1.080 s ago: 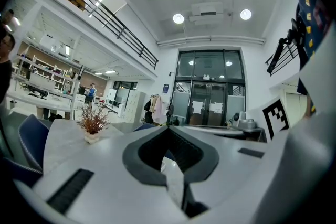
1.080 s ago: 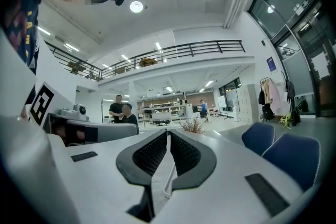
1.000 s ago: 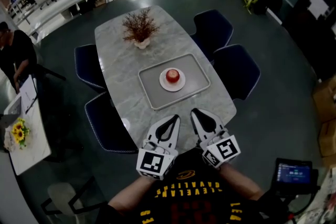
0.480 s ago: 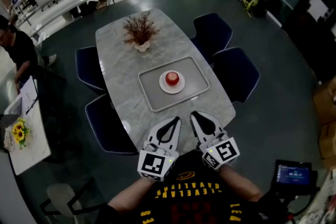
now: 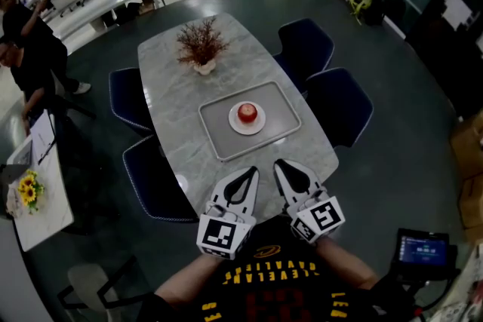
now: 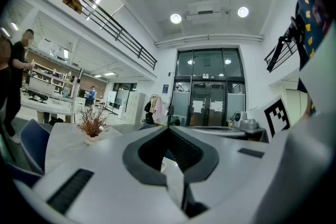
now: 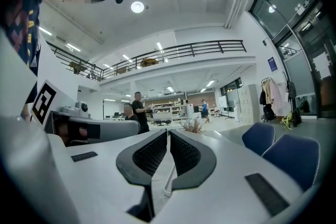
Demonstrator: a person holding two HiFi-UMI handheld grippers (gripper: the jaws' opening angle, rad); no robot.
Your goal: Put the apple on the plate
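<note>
The marble table (image 5: 173, 109) carried a grey tray (image 5: 219, 138) at its middle. Over the near edge, the left gripper (image 5: 253, 170) and right gripper (image 5: 278, 162) were side by side, each with its fingers closed on nothing. A white plate (image 5: 235, 122) sat in the tray, and the red apple (image 5: 247, 112) rested on it.

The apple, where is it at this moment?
In the head view, the apple sits on the plate in the middle of the tray, at the table's centre, nearer than the plant.
</note>
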